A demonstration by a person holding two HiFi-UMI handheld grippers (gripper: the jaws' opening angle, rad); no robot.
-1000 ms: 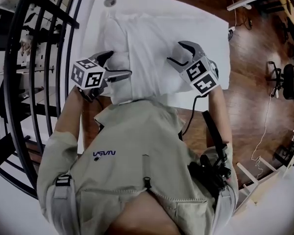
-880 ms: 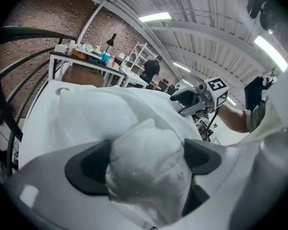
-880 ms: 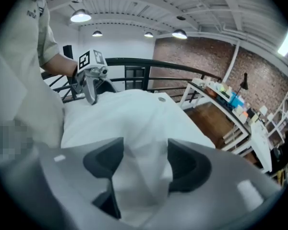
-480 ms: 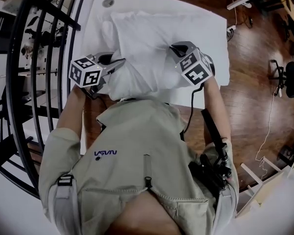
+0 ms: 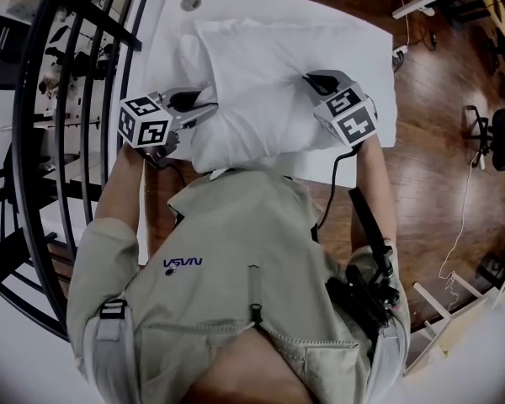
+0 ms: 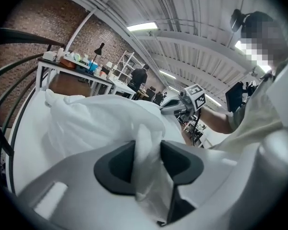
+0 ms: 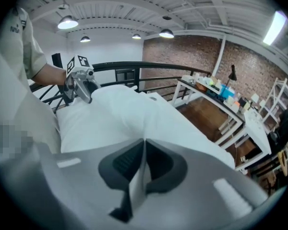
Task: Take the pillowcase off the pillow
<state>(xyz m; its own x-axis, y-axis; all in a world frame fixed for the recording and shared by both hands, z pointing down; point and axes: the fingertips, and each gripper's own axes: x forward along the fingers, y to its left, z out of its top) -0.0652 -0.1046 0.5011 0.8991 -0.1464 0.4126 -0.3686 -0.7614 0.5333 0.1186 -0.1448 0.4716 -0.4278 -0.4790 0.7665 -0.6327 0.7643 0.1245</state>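
A white pillow [image 5: 261, 82] in its white pillowcase lies on the white table [image 5: 172, 23], its near end bunched up just in front of me. My left gripper [image 5: 204, 112] bites the left side of that end. In the left gripper view a thick fold of pillowcase [image 6: 145, 128] fills the gap of the left gripper [image 6: 148, 150], the pads press on it, and the jaws are opening slightly. My right gripper [image 5: 313, 81] holds the right side. In the right gripper view the right gripper [image 7: 144, 159] is shut on a thin edge of pillowcase [image 7: 140, 176].
A black curved railing [image 5: 59, 99] runs close along the table's left side. The wooden floor [image 5: 438, 124] lies beyond the table's right edge, with chairs and cables on it. A round hole [image 5: 189, 2] marks the table's far left corner. My torso fills the near edge.
Both grippers went from open to closed on the pillowcase at the pillow's near end. The pillow's far end has spread flatter, and the right gripper has shifted slightly right.
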